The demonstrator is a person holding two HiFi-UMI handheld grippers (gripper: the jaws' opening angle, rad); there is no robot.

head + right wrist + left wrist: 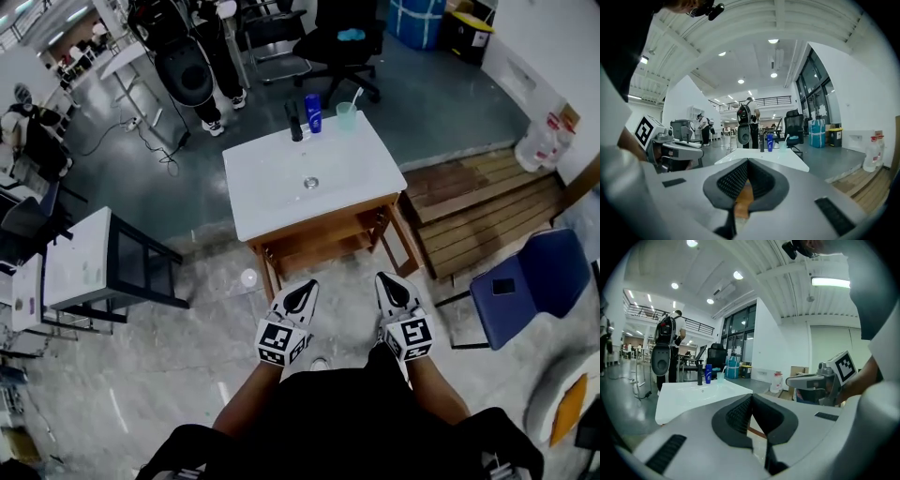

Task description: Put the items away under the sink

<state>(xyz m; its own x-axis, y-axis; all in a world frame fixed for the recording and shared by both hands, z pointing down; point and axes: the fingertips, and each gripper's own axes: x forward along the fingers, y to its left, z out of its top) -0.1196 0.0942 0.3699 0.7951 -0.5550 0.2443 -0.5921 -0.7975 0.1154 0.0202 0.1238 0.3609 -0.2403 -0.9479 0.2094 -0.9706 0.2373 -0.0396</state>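
Bottle stands across sink from left tongs and right tongs.

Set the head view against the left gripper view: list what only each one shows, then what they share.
Only the head view: the white side table on a black frame, and the marker cube on the left gripper. Only the left gripper view: the ceiling lights and the tall windows. Both: the white sink top, with the black faucet, blue bottle and clear cup at its far edge, the black office chair beyond it, and the right gripper.
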